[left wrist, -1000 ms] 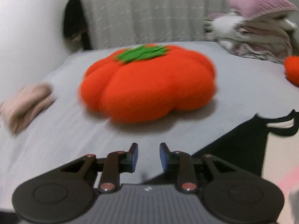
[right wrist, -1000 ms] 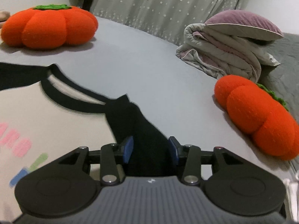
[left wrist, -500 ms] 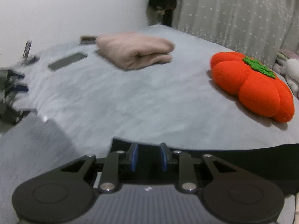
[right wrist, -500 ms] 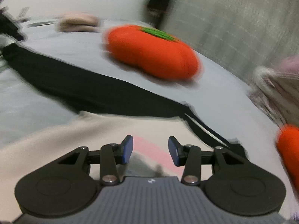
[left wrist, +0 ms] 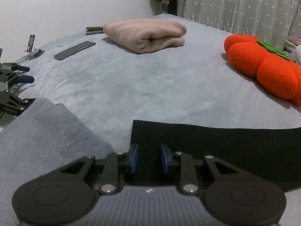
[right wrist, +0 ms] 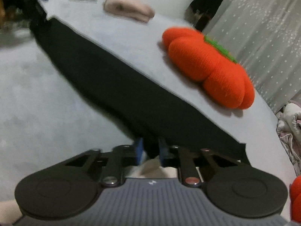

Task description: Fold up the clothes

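We see wide bare grey bed [left wrist: 150, 79] between the black sleeve [left wrist: 216, 143] at the near edge and a folded pink garment [left wrist: 148, 34] toward the far edge. A phone [left wrist: 75, 50] lies near the far left edge, and an orange pumpkin cushion [left wrist: 263, 69] sits toward the right edge, well apart from the sleeve.

The sleeve is flat, plain black, with a straight cut cuff end. In the right wrist view it runs as a long band [right wrist: 122, 86] across the bed, joining pale fabric under the gripper.

Our left gripper [left wrist: 148, 158] is closing, the cuff between its blue pads, gaps still showing. Our right gripper [right wrist: 150, 150] is pressed together, pinching the sleeve near its joint with the pale body.
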Available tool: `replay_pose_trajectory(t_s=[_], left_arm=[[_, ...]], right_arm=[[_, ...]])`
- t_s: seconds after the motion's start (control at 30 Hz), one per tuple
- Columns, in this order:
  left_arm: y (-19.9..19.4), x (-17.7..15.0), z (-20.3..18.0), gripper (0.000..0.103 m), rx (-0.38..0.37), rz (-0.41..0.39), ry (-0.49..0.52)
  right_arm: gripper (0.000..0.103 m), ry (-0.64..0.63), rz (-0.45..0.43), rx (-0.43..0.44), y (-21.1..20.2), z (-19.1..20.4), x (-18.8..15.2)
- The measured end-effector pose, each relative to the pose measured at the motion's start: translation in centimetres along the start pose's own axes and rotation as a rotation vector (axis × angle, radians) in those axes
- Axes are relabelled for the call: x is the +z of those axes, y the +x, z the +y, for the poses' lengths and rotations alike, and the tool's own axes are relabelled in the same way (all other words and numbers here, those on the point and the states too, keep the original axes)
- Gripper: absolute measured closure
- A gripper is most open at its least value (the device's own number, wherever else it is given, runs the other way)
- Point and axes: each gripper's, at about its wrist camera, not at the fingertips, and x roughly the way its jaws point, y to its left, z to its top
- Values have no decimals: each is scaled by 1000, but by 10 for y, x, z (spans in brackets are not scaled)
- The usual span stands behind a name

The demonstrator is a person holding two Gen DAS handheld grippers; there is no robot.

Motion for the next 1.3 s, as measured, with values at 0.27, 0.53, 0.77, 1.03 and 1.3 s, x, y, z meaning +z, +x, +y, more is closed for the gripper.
replay_pose_trajectory(t_s=[0.27,0.53,0.77,1.03,1.3], left_arm=[[-21,16,36,102,-82,-56,-170],[-8,7,31,102,-36,-8,-114],[-24,17,39,99,-8,-74,-144],[-10,7,19,98,-59,-65,-45],[0,-7,-9,96,-8,-43,87]], right_arm=[[102,74,-96,4,-30,-8,-11],[98,71,-48,7,-17,5,-20],[90,109,-51,22,-22,9,-16],[91,163,-81,10,-22,16,-13],[91,233,-47,-27,-24,27,-13]])
